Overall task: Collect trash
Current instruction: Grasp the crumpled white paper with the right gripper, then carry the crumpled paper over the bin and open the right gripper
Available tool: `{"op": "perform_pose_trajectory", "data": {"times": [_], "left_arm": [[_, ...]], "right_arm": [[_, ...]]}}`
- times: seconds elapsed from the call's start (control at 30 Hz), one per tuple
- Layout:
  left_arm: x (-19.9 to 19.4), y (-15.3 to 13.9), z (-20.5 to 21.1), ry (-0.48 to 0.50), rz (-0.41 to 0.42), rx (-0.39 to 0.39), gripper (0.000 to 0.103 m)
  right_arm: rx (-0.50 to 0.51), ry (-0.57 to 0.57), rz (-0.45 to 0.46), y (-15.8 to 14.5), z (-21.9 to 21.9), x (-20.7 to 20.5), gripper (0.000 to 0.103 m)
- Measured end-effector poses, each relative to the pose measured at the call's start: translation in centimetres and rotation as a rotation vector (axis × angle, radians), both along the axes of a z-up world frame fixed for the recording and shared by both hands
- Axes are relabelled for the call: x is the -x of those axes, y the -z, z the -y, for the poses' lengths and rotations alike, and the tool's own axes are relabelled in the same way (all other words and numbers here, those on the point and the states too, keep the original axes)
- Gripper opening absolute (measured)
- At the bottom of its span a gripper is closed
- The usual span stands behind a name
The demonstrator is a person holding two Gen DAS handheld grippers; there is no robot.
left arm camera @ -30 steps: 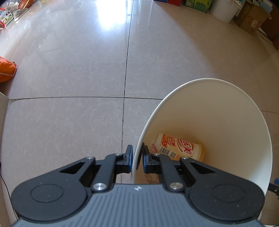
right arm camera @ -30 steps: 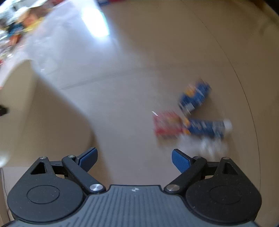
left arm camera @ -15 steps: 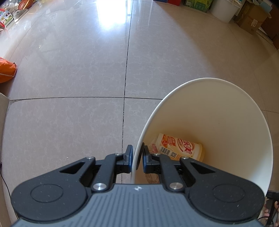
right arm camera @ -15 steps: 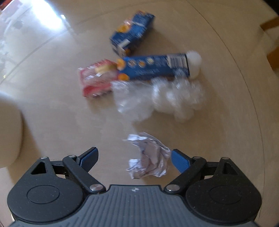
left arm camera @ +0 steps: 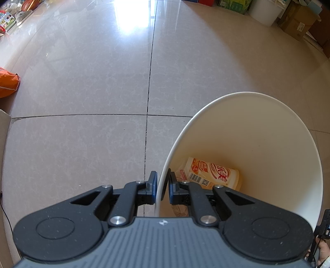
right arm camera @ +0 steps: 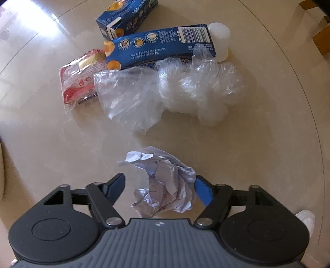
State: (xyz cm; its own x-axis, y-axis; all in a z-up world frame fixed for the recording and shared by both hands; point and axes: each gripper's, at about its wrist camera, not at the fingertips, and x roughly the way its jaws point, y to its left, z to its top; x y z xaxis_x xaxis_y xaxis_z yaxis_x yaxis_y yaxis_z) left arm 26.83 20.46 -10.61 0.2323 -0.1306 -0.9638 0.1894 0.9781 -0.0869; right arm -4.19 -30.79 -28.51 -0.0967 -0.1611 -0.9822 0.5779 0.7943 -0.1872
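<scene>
My left gripper [left arm camera: 162, 181] is shut on the near rim of a white bin [left arm camera: 268, 144], one finger inside and one outside. An orange and white drink cup [left arm camera: 214, 175] lies at the bin's bottom. In the right wrist view, a crumpled white paper ball [right arm camera: 167, 185] sits on the beige floor between the jaws of my right gripper [right arm camera: 159, 178], which are closing. The right pad touches the paper and the left pad stands a little apart from it. Beyond lie two clear plastic bags [right arm camera: 132, 96], a red wrapper [right arm camera: 80, 80] and a long blue carton [right arm camera: 158, 45].
A second blue box [right arm camera: 125, 16] and a small white bottle [right arm camera: 220, 39] lie behind the carton. An orange bag [left arm camera: 8, 82] sits at the left edge of the tiled floor. A white bucket [left arm camera: 266, 10] and cardboard boxes [left arm camera: 299, 22] stand far right. A white shoe [right arm camera: 307, 218] shows.
My right gripper has swung from the bin side, come down over the paper ball, and its jaws have narrowed around it. The left gripper and bin have not moved.
</scene>
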Motion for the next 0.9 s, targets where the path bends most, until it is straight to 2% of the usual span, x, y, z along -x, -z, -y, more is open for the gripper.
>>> {"op": "perform_pose_trajectory", "data": {"times": [0.13, 0.17, 0.53, 0.7, 0.9], "left_arm": [[0.0, 0.0, 0.0, 0.002, 0.002, -0.002, 0.009], [0.0, 0.0, 0.1, 0.002, 0.002, -0.002, 0.009], [0.1, 0.0, 0.0, 0.001, 0.001, -0.001, 0.009], [0.0, -0.1, 0.0, 0.000, 0.001, 0.000, 0.009], [0.1, -0.1, 0.1, 0.000, 0.004, -0.002, 0.009]], "right_arm": [[0.010, -0.016, -0.017, 0.4, -0.2, 0.0, 0.056], [0.012, -0.015, -0.022, 0.4, -0.1, 0.0, 0.054], [0.029, -0.053, -0.054, -1.0, -1.6, -2.1, 0.047], [0.018, -0.102, -0.033, -3.5, -3.5, -4.2, 0.047], [-0.005, -0.218, 0.049, -8.8, -7.0, -7.4, 0.047]]}}
